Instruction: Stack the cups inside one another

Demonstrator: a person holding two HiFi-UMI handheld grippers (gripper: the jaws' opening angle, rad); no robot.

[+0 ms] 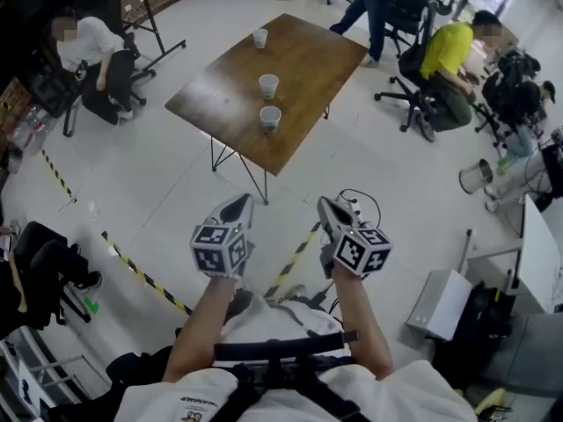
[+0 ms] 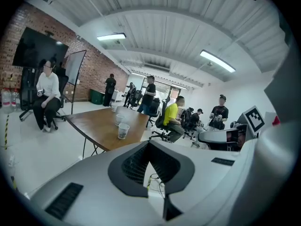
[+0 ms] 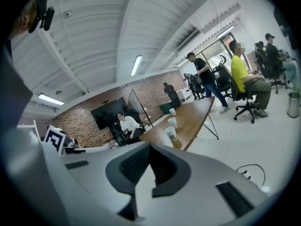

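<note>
My left gripper (image 1: pixel 236 206) and right gripper (image 1: pixel 332 209), both closed and empty, hang over open floor (image 1: pixel 167 192), the table (image 1: pixel 308 69) corner at twelve o'clock bearing three cups (image 1: pixel 270 118).

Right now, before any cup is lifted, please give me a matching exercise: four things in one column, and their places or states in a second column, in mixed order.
Things:
1. nearest cup
2. farthest cup
3. waste bin
4. right gripper

Places or states:
A. on the floor, right of the table
B. shut, empty, short of the table
C. by the table's far edge
D. by the table's near edge

Pairs: 1-D, 2-C, 3-A, 4-B
</note>
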